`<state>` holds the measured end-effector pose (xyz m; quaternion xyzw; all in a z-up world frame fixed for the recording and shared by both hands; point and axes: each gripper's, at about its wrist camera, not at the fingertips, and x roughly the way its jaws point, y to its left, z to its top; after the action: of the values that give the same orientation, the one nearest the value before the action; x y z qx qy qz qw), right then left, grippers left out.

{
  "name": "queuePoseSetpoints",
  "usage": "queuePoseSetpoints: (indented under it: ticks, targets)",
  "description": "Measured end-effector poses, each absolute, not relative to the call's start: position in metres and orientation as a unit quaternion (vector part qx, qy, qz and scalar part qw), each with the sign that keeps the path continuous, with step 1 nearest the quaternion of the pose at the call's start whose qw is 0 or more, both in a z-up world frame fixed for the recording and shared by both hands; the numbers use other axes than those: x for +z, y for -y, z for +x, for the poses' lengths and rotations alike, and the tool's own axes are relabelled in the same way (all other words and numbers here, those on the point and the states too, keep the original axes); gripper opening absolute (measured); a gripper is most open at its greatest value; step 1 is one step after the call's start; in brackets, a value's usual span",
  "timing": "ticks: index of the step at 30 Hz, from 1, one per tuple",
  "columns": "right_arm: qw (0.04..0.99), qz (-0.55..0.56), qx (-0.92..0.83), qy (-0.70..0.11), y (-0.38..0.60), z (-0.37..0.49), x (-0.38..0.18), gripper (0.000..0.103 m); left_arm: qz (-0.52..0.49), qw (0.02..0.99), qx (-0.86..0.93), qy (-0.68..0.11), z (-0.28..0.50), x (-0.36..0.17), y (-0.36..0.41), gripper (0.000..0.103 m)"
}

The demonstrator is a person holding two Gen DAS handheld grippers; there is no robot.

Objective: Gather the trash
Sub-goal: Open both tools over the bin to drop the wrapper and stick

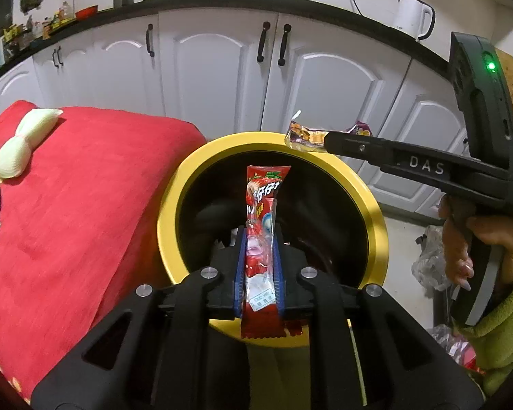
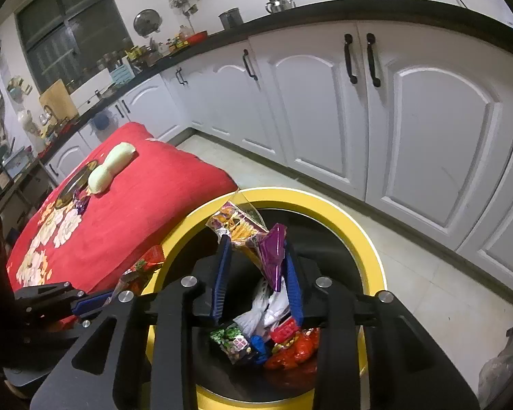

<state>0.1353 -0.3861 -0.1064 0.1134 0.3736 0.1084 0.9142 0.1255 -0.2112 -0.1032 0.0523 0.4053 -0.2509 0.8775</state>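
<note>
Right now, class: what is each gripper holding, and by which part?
The left gripper grips a red wrapper by its lower half. The right gripper has a purple and yellow wrapper between parted fingers; whether it is gripped cannot be told.

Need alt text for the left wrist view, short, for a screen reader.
The left gripper pinches a red snack wrapper above the open yellow-rimmed trash bin. From the right, the right gripper brings a purple and orange wrapper over the bin's far rim; a red cloth lies left, white cabinets behind.
</note>
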Motion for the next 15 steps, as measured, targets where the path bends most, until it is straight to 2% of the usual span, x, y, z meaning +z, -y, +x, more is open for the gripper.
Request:
queuePoseSetpoints:
  ticks: [3, 4, 6, 8, 12, 14, 15]
  targets:
    - [0.915, 0.119, 0.101, -0.372, 0.392, 0.135, -0.107, 0.034, 0.052, 0.877, -0.253, -0.406, 0.127, -0.104, 0.213, 0.010]
    - [0.915, 0.120, 0.100, -0.372, 0.394, 0.136, -0.107, 0.034, 0.052, 0.877, -0.252, -0.406, 0.128, -0.104, 0.213, 0.013]
    - [0.915, 0.122, 0.096, -0.372, 0.397, 0.136, -0.106, 0.035, 0.050, 0.878, -0.251, -0.405, 0.128, -0.104, 0.212, 0.021]
    - [0.916, 0.125, 0.093, -0.370, 0.400, 0.135, -0.106, 0.037, 0.046, 0.878, -0.250, -0.405, 0.128, -0.104, 0.211, 0.035]
    - [0.918, 0.126, 0.089, -0.366, 0.401, 0.135, -0.103, 0.041, 0.038, 0.881, -0.245, -0.403, 0.130, -0.101, 0.207, 0.050]
    - [0.919, 0.125, 0.089, -0.364, 0.399, 0.134, -0.101, 0.042, 0.030, 0.885, -0.238, -0.399, 0.130, -0.099, 0.203, 0.066]
    - [0.919, 0.124, 0.089, -0.363, 0.398, 0.134, -0.100, 0.043, 0.028, 0.886, -0.236, -0.398, 0.131, -0.098, 0.203, 0.067]
